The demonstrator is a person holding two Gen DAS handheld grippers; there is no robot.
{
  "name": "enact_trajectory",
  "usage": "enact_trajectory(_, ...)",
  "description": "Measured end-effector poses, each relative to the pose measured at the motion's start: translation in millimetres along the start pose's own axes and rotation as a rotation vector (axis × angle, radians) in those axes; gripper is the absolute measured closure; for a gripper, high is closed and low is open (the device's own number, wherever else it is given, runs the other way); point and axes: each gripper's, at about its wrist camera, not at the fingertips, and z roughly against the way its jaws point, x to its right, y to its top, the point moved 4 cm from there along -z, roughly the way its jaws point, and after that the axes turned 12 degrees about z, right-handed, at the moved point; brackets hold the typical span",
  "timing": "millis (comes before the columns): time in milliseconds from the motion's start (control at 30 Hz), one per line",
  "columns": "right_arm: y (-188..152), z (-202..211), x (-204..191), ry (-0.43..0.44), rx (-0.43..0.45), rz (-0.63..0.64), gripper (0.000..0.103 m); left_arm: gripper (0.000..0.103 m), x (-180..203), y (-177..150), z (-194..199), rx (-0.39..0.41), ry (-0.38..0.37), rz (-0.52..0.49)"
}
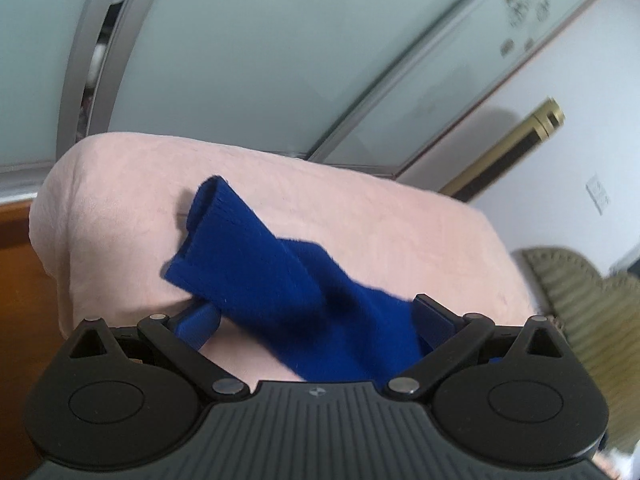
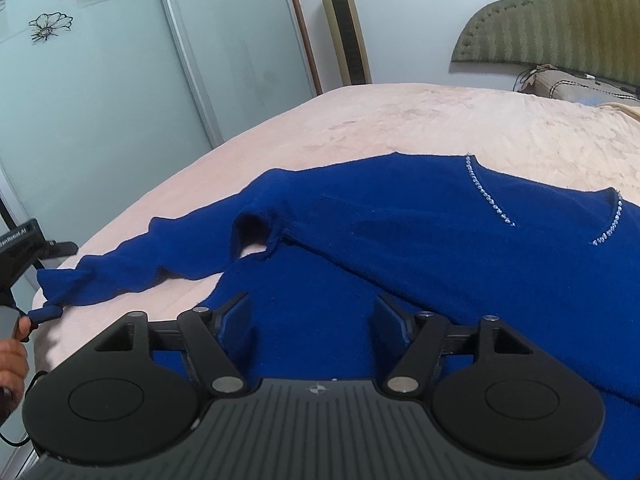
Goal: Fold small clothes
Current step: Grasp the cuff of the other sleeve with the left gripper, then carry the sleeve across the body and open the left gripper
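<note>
Two tongs over blue sweater (image 2: 400,240) (sleeve draped across left tongs (image 1: 316,320)), pink bedspread (image 2: 400,120).

one piece of lettering can be read: in the right wrist view, white print is seen on the black device body (image 2: 18,240) at the left edge, cut off by the frame so that only an ending like "...enrobot.ai" can be made out, and even that not with certainty. a small round emblem (image 2: 316,390) without letters is stamped on the grey housing in the right wrist view, and a like emblem (image 1: 317,391) in the left wrist view. nothing else legible is shown.
</note>
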Motion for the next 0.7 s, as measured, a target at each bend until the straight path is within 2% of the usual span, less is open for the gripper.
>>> enact_trajectory(33, 0, 0, 1, -0.001, -0.001, -0.005, 0.031, 0.002, -1, 3, 0, 0.002, -0.007, 0.022)
enact_trajectory(67, -1, 0, 1, -0.002, -0.001, -0.009, 0.031, 0.01, -4, 3, -1, 0.011, -0.006, 0.043)
enact_trajectory(100, -1, 0, 2, -0.003, -0.002, -0.011, 0.031, 0.031, -6, 5, 1, 0.028, 0.013, 0.065)
enact_trajectory(133, -1, 0, 3, -0.005, -0.002, -0.012, 0.031, 0.047, -8, 5, 1, 0.036, 0.027, 0.07)
enact_trajectory(167, -2, 0, 3, -0.006, -0.003, -0.013, 0.031, 0.077, -8, 6, -1, 0.021, 0.025, 0.065)
enact_trajectory(200, -2, 0, 3, -0.006, -0.004, -0.014, 0.031, 0.09, -10, 6, -6, -0.021, 0.005, 0.069)
enact_trajectory(267, -2, 0, 3, -0.007, -0.004, -0.014, 0.03, 0.095, -17, 7, -14, -0.088, -0.024, 0.115)
enact_trajectory(367, -2, 0, 4, -0.006, -0.004, -0.015, 0.03, 0.096, -16, 12, -12, -0.074, -0.036, 0.098)
enact_trajectory(500, -4, 3, 6, -0.009, -0.002, -0.018, 0.029, 0.097, -5, 43, 2, 0.059, -0.026, 0.035)
enact_trajectory(633, -7, 10, 16, -0.025, 0.008, -0.038, 0.028, 0.097, 10, 80, 11, 0.226, 0.032, -0.029)
enact_trajectory(700, -9, 12, 22, -0.034, 0.012, -0.061, 0.027, 0.097, 24, 85, 6, 0.237, 0.044, -0.053)
